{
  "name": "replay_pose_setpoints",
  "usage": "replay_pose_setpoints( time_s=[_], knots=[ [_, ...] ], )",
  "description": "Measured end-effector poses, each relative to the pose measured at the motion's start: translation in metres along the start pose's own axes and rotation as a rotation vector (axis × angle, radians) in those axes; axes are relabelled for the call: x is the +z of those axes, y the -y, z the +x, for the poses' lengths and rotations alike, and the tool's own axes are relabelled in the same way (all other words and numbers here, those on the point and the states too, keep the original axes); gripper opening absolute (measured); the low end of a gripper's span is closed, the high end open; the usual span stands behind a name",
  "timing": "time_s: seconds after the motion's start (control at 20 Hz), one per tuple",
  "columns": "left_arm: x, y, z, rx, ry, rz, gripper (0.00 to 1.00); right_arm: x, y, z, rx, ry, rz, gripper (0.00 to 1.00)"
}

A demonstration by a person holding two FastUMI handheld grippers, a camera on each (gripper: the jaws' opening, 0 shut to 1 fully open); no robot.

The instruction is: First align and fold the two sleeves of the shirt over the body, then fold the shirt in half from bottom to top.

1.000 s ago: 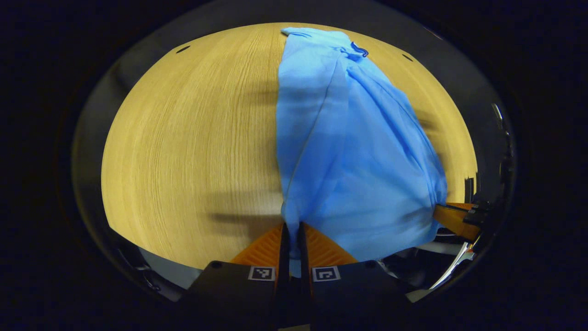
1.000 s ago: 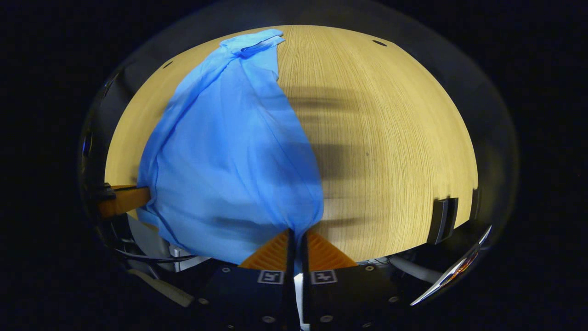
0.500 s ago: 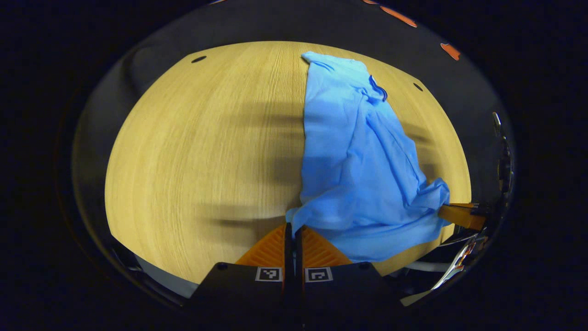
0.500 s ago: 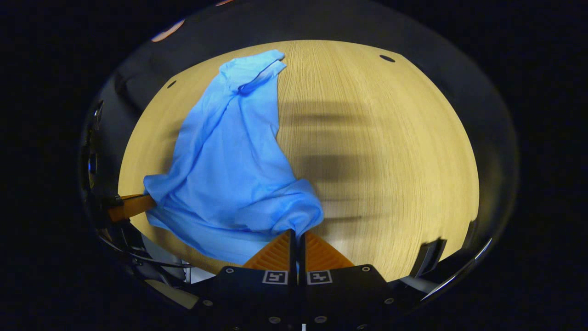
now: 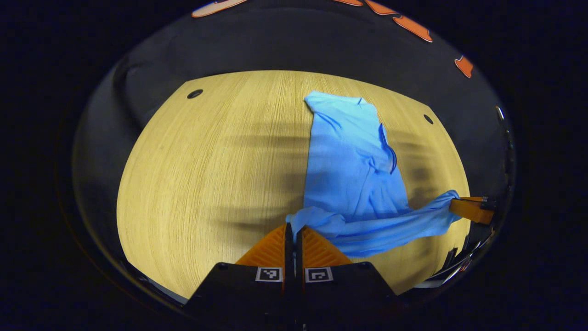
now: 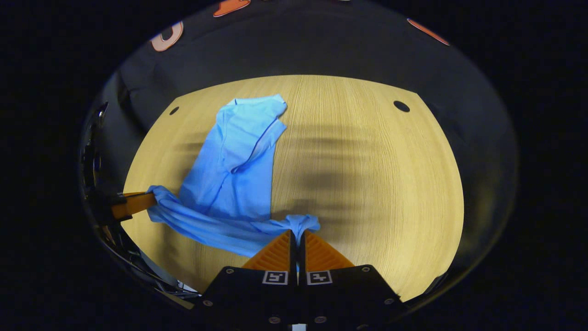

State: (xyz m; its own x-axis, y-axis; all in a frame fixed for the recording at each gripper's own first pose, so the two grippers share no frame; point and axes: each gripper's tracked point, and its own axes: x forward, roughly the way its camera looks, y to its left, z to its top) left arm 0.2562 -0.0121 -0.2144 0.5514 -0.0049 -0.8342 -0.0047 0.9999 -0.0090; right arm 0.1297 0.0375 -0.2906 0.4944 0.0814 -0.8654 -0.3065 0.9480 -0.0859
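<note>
A light blue shirt (image 5: 353, 161) lies lengthwise on the wooden table (image 5: 206, 174), its collar end far from me. My left gripper (image 5: 291, 226) is shut on one corner of the shirt's near hem, low over the table. My right gripper (image 6: 296, 232) is shut on the other hem corner of the shirt (image 6: 234, 170). The hem hangs as a slack, bunched band between the two grippers. The right gripper (image 5: 466, 209) shows at the right edge of the left gripper view, and the left gripper (image 6: 133, 204) at the left edge of the right gripper view.
Small dark holes (image 5: 195, 94) (image 6: 401, 106) mark the table's far corners. The black cloth wall (image 5: 294, 41) stands behind the far edge. Bare wood (image 6: 376, 174) spreads on both sides of the shirt.
Both grippers have carried the hem forward and down toward the collar end. The shirt, earlier stretched up high between them, now lies flatter, with the hem sagging.
</note>
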Motion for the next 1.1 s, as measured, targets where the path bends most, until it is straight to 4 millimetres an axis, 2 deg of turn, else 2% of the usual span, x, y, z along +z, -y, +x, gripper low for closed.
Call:
replay_pose_setpoints(
  time_s=[0.2, 0.3, 0.5, 0.65, 0.7, 0.8, 0.9, 1.1],
  knots=[
    [0.072, -0.007, 0.011, 0.004, 0.055, -0.032, 0.05, 0.045, 0.008, 0.002, 0.004, 0.041, -0.032, 0.01],
    [0.107, -0.014, 0.016, 0.015, 0.078, -0.024, 0.05, 0.071, 0.011, 0.013, 0.007, 0.054, -0.042, 0.01],
    [0.170, -0.035, 0.025, 0.036, 0.101, -0.021, 0.04, 0.124, 0.016, 0.028, 0.020, 0.097, -0.040, 0.01],
    [0.217, -0.057, 0.034, 0.063, 0.114, -0.003, 0.04, 0.156, 0.017, 0.045, 0.030, 0.126, -0.029, 0.01],
    [0.214, -0.037, 0.042, 0.071, 0.119, 0.003, 0.04, 0.163, 0.018, 0.051, 0.036, 0.127, -0.024, 0.00],
    [0.235, -0.052, 0.052, 0.086, 0.121, 0.022, 0.04, 0.174, 0.017, 0.064, 0.052, 0.126, -0.001, 0.00],
    [0.250, -0.058, 0.062, 0.113, 0.123, 0.035, 0.04, 0.187, 0.019, 0.075, 0.056, 0.155, 0.000, 0.01],
    [0.264, -0.059, 0.087, 0.133, 0.119, 0.069, 0.04, 0.191, 0.021, 0.103, 0.037, 0.138, 0.047, 0.02]
  ],
)
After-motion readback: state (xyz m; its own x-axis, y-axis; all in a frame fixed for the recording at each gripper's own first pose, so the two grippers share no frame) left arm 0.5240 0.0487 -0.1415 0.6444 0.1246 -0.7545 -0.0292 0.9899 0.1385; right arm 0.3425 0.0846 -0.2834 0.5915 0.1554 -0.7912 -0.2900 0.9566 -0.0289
